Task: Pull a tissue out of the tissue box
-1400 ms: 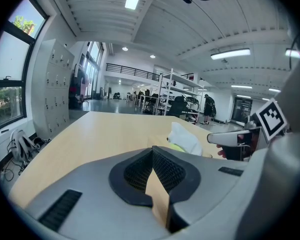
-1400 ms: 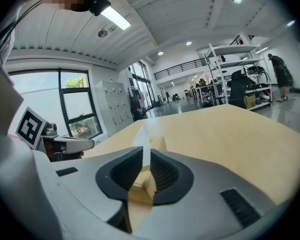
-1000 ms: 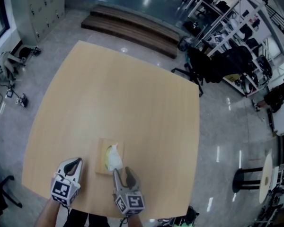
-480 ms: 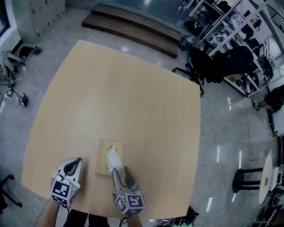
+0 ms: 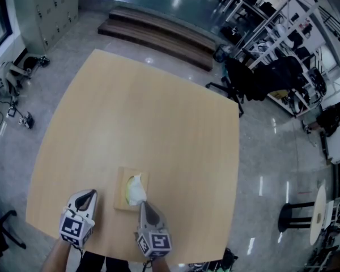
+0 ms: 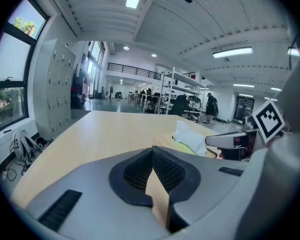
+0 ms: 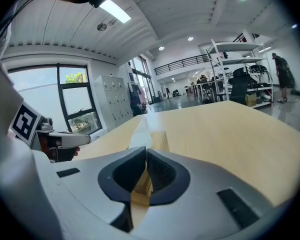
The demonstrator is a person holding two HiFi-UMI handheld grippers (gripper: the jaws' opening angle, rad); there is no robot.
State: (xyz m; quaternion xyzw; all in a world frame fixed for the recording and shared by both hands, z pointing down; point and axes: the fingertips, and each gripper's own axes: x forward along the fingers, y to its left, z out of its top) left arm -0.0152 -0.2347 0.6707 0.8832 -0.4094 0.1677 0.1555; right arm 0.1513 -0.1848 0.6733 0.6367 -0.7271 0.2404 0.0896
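Observation:
A flat wooden tissue box (image 5: 124, 175) lies on the light wooden table (image 5: 147, 106) near its front edge. A white tissue (image 5: 136, 190) stands up out of its slot. My right gripper (image 5: 143, 204) is just behind the box; its jaws are closing, and the tissue (image 7: 140, 132) sits pinched at their tips (image 7: 144, 151). My left gripper (image 5: 90, 193) hovers to the left of the box, shut and empty. In the left gripper view the tissue (image 6: 189, 136) and the box (image 6: 162, 140) lie ahead to the right of the jaws (image 6: 152, 153).
The table's front edge (image 5: 107, 248) runs right under both grippers. Office chairs (image 5: 243, 75) and shelving (image 5: 283, 33) stand beyond the table's far right corner. A low wooden platform (image 5: 158, 32) lies behind the table, and a round stool (image 5: 301, 214) stands on the right.
The right gripper's jaws, wide apart around the tissue a second ago, have come together on it. Neither hand has shifted, and the left gripper looks the same.

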